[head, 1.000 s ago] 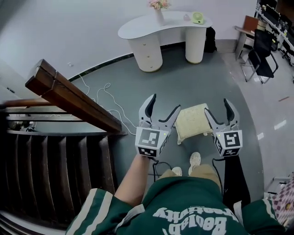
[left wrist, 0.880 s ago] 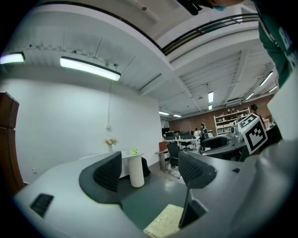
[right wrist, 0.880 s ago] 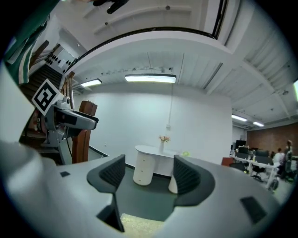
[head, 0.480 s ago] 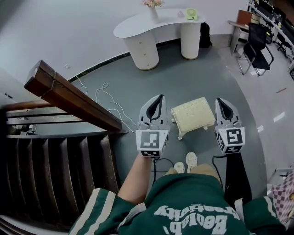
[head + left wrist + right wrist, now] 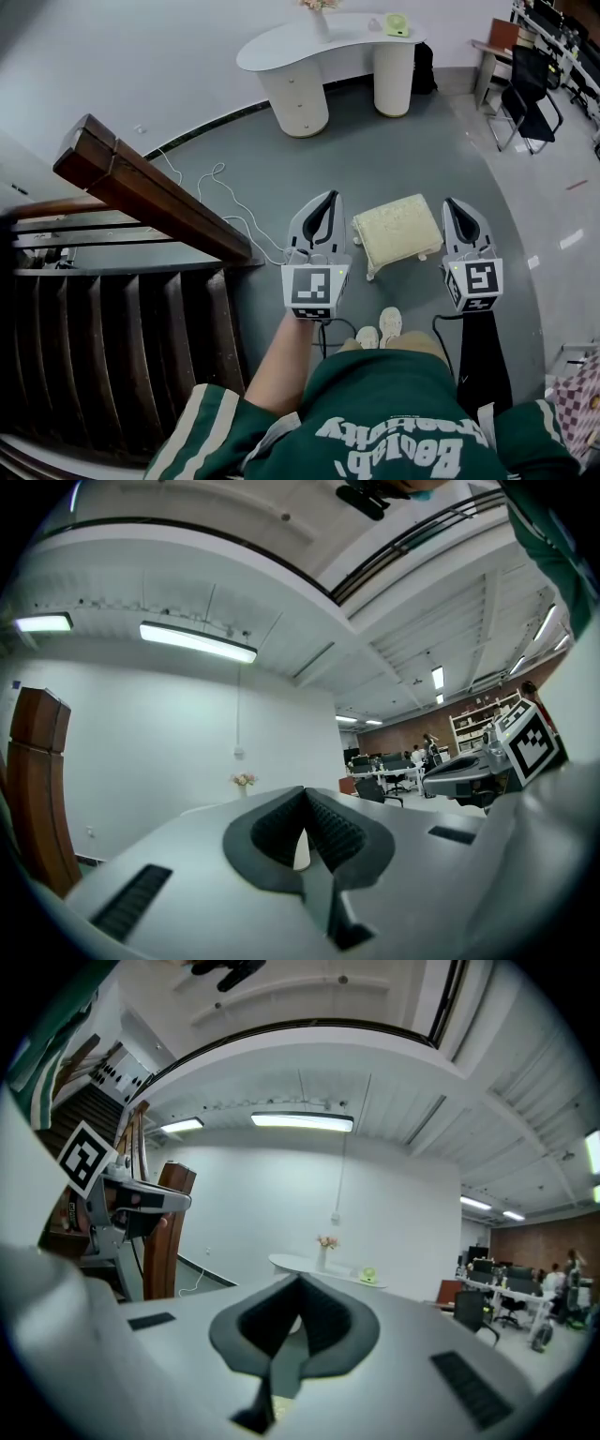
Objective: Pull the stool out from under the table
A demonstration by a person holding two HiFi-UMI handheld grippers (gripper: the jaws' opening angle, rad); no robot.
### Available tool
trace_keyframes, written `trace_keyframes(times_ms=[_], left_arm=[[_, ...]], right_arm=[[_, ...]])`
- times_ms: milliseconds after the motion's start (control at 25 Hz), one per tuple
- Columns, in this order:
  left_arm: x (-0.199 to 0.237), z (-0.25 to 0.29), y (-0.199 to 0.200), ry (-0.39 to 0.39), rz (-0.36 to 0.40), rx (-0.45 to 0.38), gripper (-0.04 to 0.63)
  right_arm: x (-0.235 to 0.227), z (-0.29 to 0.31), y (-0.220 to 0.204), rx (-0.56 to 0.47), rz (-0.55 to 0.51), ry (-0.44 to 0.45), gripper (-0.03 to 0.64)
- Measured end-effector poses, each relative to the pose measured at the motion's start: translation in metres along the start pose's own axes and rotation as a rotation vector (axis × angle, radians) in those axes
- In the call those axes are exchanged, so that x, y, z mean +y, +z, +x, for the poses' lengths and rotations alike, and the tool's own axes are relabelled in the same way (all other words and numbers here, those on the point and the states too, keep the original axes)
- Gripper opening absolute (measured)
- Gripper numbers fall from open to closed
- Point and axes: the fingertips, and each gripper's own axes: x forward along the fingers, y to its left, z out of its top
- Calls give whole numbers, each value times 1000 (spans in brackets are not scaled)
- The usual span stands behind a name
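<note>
A cream cushioned stool (image 5: 397, 234) stands on the grey floor, out in the open and well short of the white curved table (image 5: 323, 42) at the far wall. My left gripper (image 5: 323, 199) hangs above the floor just left of the stool, shut with nothing in it. My right gripper (image 5: 461, 208) hangs just right of the stool, shut and empty too. Both grippers are held in the air and touch nothing. In the left gripper view the closed left gripper (image 5: 304, 803) points at the far wall; the right gripper (image 5: 298, 1288) in its own view faces the table (image 5: 319, 1265).
A dark wooden stair rail (image 5: 145, 192) and steps (image 5: 112, 347) fill the left. White cables (image 5: 220, 202) trail on the floor. A vase (image 5: 319, 14) and a green fan (image 5: 397, 23) sit on the table. A black office chair (image 5: 530, 94) stands at the right. The person's feet (image 5: 380, 330) are just behind the stool.
Both grippers have gone from wide open to shut, with nothing taken hold of. The view has shifted slightly; the stool stays where it was.
</note>
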Motion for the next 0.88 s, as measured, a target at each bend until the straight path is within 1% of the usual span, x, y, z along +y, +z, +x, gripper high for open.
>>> trace_keyframes(times_ms=[600, 880], left_arm=[[2, 3, 1, 23, -3, -16, 5], [-5, 9, -2, 11, -6, -22, 5]], right_arm=[[-2, 6, 4, -2, -8, 6, 3], [-3, 8, 4, -8, -12, 15, 3]])
